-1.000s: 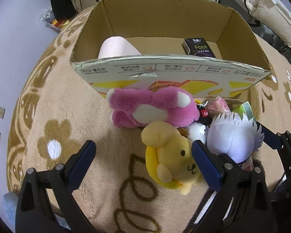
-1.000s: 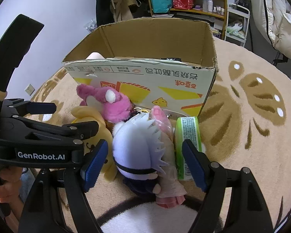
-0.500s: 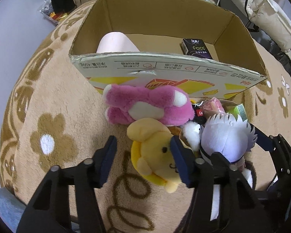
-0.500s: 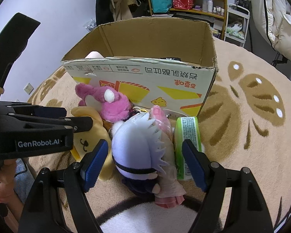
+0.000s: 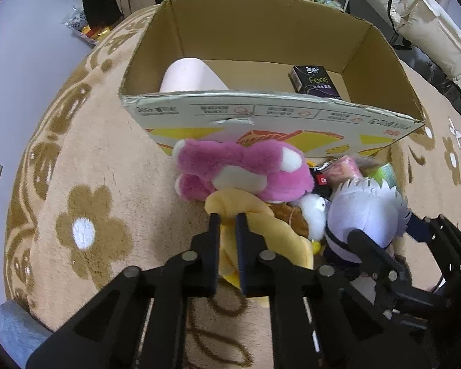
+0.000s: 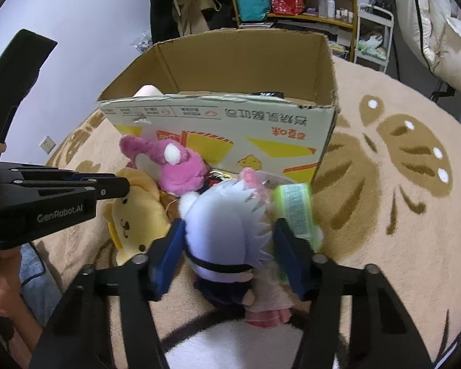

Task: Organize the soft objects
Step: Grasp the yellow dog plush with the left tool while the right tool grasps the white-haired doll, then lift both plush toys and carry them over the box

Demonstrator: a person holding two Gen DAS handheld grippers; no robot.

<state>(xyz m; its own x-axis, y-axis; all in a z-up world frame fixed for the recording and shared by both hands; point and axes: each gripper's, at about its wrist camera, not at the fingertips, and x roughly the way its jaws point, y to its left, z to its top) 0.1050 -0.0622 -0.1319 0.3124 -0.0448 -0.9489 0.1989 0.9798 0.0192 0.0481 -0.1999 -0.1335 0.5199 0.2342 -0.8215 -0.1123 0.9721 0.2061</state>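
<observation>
My left gripper [image 5: 227, 220] is shut on the ear of the yellow dog plush [image 5: 270, 233], which lies on the rug; the plush also shows in the right wrist view [image 6: 138, 215]. A pink plush [image 5: 246, 172] lies against the open cardboard box [image 5: 199, 46], also seen from the right wrist [image 6: 175, 166]. My right gripper [image 6: 227, 240] has its blue pads on both sides of the white-haired doll [image 6: 227, 224], closing in on its head; whether they press it I cannot tell. The doll shows in the left wrist view [image 5: 365, 215].
A green tissue pack [image 6: 298, 212] lies right of the doll. The box holds a pale pink soft item [image 5: 190, 73] and a dark tissue pack [image 5: 315, 81]. A small white plush [image 5: 313, 215] sits between the toys. Beige flower rug [image 5: 86, 230] all around; shelves behind.
My left gripper has closed on the yellow plush's ear. My right gripper's pads have narrowed around the white-haired doll's head.
</observation>
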